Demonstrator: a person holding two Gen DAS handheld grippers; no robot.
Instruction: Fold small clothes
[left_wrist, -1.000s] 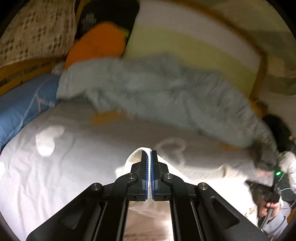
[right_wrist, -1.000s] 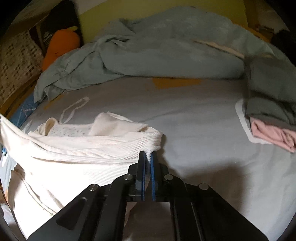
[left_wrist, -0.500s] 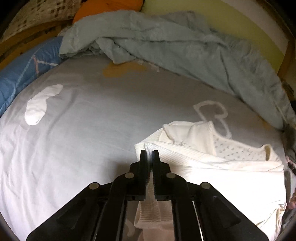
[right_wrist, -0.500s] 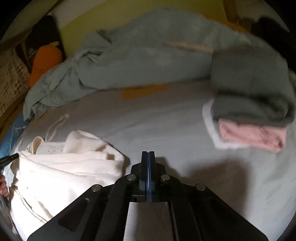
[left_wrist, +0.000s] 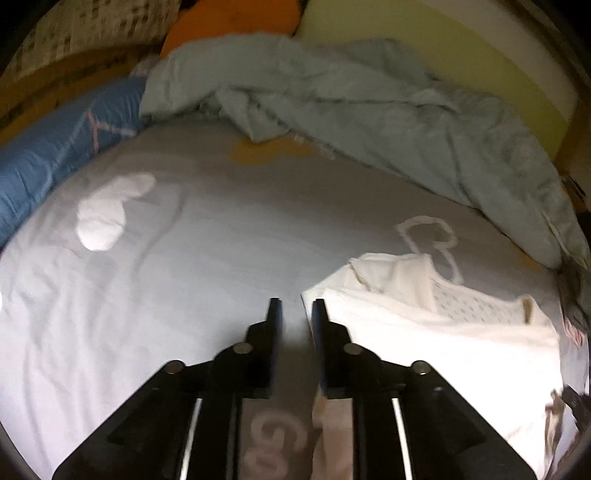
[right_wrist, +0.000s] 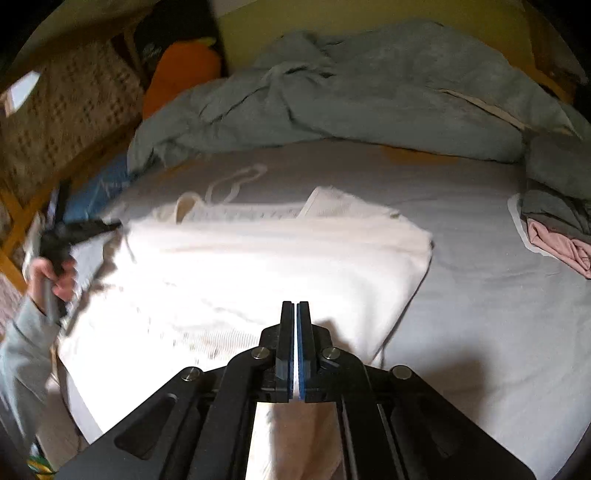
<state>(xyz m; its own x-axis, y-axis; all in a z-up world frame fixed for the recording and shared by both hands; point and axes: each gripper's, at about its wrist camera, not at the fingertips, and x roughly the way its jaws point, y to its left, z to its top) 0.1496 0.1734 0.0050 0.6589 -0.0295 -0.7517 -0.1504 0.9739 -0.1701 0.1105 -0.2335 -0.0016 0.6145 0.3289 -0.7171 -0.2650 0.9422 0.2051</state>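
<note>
A cream ribbed garment lies folded over on the grey bed sheet. It also shows in the left wrist view at the right. My left gripper is open and empty, with its right finger at the garment's left corner. It shows in the right wrist view at the garment's left edge, held by a hand. My right gripper is shut and empty, above the garment's near edge.
A crumpled grey-blue duvet fills the back of the bed. Folded grey and pink clothes are stacked at the right. A blue pillow, an orange cushion and a checked pillow lie at the left.
My left gripper has opened and let go of the garment, which now lies flat on the sheet. My right gripper, earlier shut on the garment's corner, has drawn back empty above it.
</note>
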